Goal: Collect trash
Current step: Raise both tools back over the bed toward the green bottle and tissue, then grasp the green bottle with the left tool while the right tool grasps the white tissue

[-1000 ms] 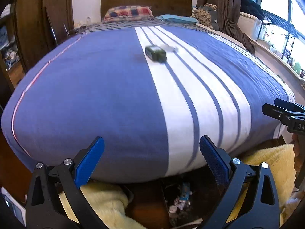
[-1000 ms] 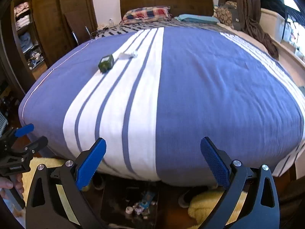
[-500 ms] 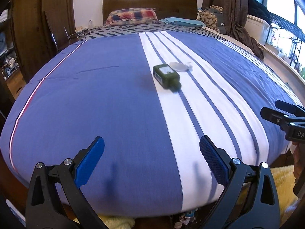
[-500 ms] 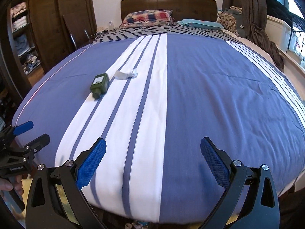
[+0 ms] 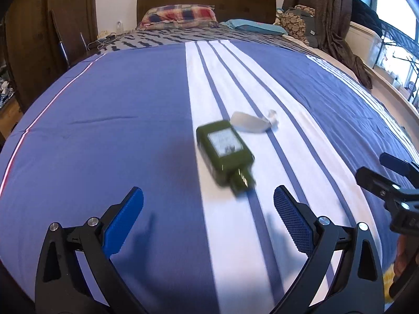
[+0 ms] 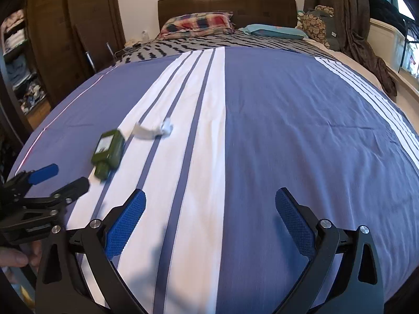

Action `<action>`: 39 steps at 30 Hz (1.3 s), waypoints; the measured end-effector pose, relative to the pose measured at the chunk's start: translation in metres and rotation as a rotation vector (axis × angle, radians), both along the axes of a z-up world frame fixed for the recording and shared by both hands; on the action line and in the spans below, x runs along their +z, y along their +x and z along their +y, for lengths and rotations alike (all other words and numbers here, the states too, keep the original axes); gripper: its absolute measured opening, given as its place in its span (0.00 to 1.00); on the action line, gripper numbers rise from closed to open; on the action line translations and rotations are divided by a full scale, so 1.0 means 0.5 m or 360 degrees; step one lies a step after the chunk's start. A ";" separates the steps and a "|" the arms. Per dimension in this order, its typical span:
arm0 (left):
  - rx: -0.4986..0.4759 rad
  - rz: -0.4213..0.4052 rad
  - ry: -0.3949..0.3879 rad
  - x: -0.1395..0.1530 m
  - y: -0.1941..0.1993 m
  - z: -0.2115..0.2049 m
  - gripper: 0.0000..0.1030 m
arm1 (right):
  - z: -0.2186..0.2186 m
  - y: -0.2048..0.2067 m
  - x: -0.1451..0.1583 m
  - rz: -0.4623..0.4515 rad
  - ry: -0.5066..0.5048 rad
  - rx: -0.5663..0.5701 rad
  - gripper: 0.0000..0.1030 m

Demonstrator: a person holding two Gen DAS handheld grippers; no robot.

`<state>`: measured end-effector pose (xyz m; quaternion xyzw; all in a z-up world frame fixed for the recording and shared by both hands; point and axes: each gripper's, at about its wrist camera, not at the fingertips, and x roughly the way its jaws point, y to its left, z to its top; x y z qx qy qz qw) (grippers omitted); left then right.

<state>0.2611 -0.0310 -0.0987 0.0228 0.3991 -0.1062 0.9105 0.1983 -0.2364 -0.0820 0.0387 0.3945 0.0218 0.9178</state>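
Motion blur smears the green bottle [image 5: 224, 151] — its label unreadable — and the crumpled white wrapper [image 5: 252, 122] beside it; the right gripper [image 5: 392, 172] is cut off by the frame's right edge.

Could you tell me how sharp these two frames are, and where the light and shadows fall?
Left wrist view: the green bottle and the white wrapper are smeared by motion blur; the left gripper casts soft shadows on the bedspread; the window blows out. Right wrist view: bottle blurred too; fisheye bulges the bed; the right gripper stays sharp.
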 end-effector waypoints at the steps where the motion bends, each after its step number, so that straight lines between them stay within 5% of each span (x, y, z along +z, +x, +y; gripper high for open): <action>1: 0.0005 0.0007 -0.0006 -0.004 0.018 -0.005 0.91 | -0.002 0.010 0.001 -0.0003 0.0006 -0.0005 0.96; 6: -0.0002 0.0065 -0.0007 -0.023 0.079 -0.031 0.83 | -0.005 0.057 0.000 0.0000 0.0021 -0.0013 0.96; 11: -0.0016 0.0112 0.0003 -0.032 0.109 -0.038 0.52 | 0.006 0.091 -0.002 0.0002 0.0025 0.0015 0.96; 23: 0.0054 0.0064 0.0076 -0.024 0.143 0.048 0.48 | 0.107 0.191 -0.033 0.0086 -0.0001 0.0187 0.95; 28: 0.0042 0.0064 0.0076 -0.026 0.147 0.067 0.48 | 0.156 0.229 -0.048 0.0132 -0.0001 0.0271 0.84; 35: 0.0014 0.0058 0.0045 -0.027 0.137 0.070 0.48 | 0.194 0.244 -0.058 0.0152 -0.0068 0.0300 0.31; 39: -0.0030 0.0041 0.0049 -0.019 0.110 0.063 0.47 | 0.192 0.234 -0.055 0.0153 -0.0098 0.0287 0.26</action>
